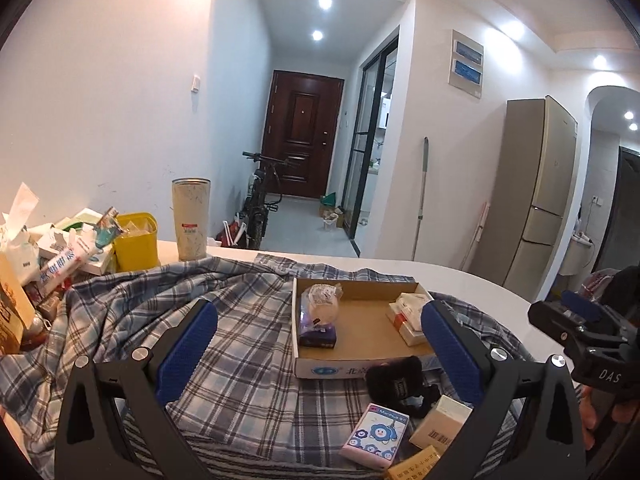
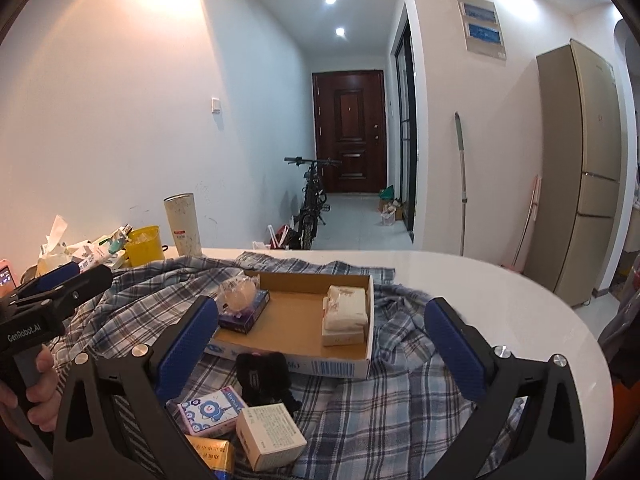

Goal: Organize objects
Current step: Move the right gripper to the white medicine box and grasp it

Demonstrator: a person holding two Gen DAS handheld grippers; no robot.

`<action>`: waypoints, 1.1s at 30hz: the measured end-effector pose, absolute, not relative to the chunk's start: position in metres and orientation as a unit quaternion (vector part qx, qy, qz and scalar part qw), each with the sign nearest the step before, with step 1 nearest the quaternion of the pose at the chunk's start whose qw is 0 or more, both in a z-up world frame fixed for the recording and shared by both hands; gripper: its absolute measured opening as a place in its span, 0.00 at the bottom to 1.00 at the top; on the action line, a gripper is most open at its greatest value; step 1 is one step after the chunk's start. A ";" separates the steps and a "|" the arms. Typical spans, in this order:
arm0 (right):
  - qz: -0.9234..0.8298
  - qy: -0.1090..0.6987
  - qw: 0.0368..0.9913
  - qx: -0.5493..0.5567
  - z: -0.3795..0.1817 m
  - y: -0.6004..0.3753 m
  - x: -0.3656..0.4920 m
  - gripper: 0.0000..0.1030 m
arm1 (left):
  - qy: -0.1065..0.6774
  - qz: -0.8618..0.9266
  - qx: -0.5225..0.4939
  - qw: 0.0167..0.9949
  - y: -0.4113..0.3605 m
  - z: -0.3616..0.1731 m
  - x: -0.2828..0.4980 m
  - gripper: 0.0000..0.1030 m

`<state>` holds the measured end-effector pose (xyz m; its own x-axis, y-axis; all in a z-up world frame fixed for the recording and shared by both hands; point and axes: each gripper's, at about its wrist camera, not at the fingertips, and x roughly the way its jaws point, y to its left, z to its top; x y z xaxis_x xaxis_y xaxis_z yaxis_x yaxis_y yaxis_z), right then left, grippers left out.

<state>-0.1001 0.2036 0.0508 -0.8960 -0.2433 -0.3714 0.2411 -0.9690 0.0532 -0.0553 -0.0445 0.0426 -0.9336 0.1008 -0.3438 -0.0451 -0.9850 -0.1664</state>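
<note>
A shallow cardboard tray (image 1: 360,320) (image 2: 296,320) lies on a plaid cloth (image 1: 248,320) (image 2: 400,384). Its left end holds a clear-wrapped round packet (image 1: 322,300) (image 2: 236,292) on a purple box (image 1: 318,338) (image 2: 244,314). White packs (image 1: 408,312) (image 2: 346,308) lie at its right end. On the cloth in front lie a black fuzzy item (image 1: 394,376) (image 2: 262,372), a pink flower-print pack (image 1: 376,436) (image 2: 210,410), a white carton (image 1: 440,424) (image 2: 270,436) and a yellow box (image 1: 416,466) (image 2: 212,456). My left gripper (image 1: 320,344) and right gripper (image 2: 322,344) hover above the cloth, both open and holding nothing.
A tall tumbler (image 1: 191,220) (image 2: 183,226), a yellow tub (image 1: 136,242) (image 2: 145,246) and a heap of packets (image 1: 52,248) crowd the table's back left. The white tabletop (image 2: 500,292) curves away on the right. Beyond it are a hallway, a bicycle and a fridge.
</note>
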 end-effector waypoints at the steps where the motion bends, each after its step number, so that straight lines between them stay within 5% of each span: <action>1: -0.973 -0.005 0.126 0.194 0.050 0.204 -0.099 1.00 | -0.077 0.980 -0.179 0.039 -0.044 0.041 -0.055 1.00; 15: -0.943 -0.013 0.168 0.288 0.003 0.197 -0.102 0.99 | -0.041 0.973 -0.220 0.051 -0.027 0.006 -0.040 1.00; 33: -0.887 -0.037 0.230 0.399 -0.057 0.186 -0.132 0.71 | -0.036 0.964 -0.254 0.067 -0.023 -0.018 -0.055 1.00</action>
